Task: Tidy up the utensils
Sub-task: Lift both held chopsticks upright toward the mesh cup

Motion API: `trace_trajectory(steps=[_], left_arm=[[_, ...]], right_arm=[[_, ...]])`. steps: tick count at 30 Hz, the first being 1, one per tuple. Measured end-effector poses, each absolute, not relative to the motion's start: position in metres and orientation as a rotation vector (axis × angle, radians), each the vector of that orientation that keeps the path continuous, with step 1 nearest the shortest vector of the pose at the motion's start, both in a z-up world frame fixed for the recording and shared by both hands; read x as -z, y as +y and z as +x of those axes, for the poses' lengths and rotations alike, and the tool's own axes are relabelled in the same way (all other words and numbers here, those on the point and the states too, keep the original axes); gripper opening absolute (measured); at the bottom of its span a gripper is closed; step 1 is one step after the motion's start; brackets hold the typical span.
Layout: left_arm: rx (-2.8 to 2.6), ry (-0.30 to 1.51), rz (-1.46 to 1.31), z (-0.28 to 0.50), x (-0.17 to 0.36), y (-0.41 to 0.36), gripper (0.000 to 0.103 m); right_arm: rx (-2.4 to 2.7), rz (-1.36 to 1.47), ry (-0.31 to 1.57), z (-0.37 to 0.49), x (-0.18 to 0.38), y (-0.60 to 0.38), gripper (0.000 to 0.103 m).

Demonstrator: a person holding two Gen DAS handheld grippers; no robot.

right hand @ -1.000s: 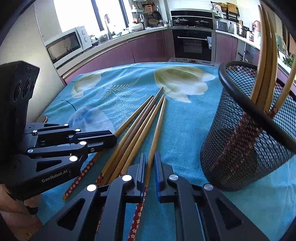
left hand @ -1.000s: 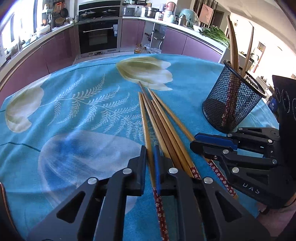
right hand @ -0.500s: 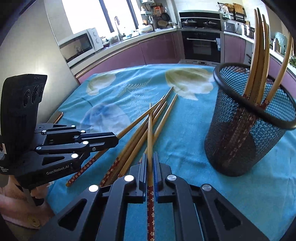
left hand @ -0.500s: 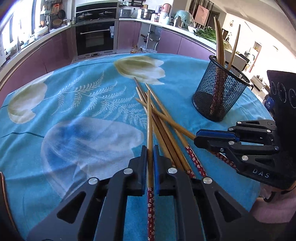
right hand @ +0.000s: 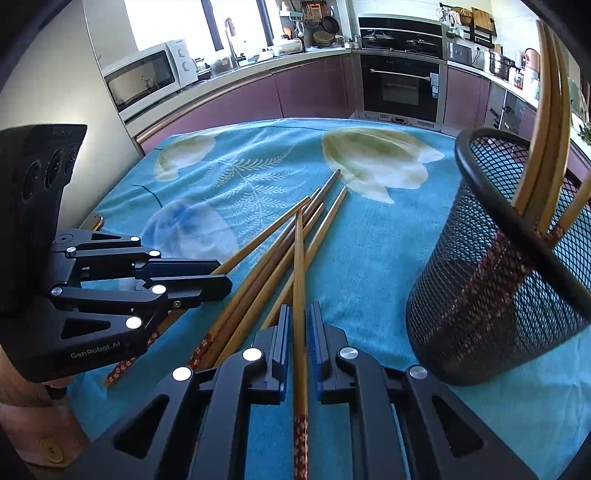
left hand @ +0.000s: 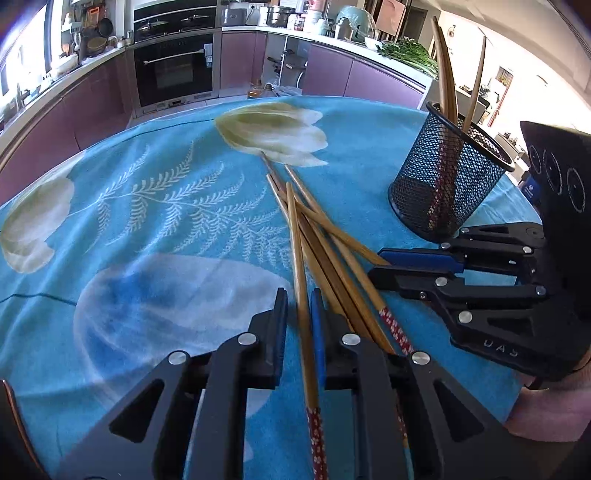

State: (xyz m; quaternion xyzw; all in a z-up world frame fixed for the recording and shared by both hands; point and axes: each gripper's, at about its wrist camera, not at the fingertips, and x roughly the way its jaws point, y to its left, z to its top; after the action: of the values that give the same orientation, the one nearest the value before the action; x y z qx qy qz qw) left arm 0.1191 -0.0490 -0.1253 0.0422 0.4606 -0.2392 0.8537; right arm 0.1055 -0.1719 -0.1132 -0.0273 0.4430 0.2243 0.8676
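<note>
Two tools here: my left tool is opening around one chopstick, the right tool opening around another chopstick. Both sticks point tips-away from me, across roughly five loose chopsticks on the blue table. Three more stand upright in the mesh holder.

A home kitchen is showing here. A built-in oven is sitting at the top centre of the right wrist view, with a microwave standing on the counter at upper left. Purple cabinets are running along the top of the left wrist view, pots and leafy greens resting above them. A floral tablecloth is filling the middle.
</note>
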Motion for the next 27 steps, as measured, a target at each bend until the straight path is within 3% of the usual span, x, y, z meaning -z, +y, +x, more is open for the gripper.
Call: trace_trajectory(steps=[5, 27], left_arm=[[0.488, 0.965, 0.078, 0.121, 0.122, -0.050, 0.007], [0.677, 0.708, -0.026, 0.072, 0.016, -0.039, 0.007]], right_arm=[[-0.469, -0.041, 0.919, 0.103, 0.110, -0.179, 0.006], [-0.539, 0.147, 0.646, 0.057, 0.019, -0.246, 0.006]])
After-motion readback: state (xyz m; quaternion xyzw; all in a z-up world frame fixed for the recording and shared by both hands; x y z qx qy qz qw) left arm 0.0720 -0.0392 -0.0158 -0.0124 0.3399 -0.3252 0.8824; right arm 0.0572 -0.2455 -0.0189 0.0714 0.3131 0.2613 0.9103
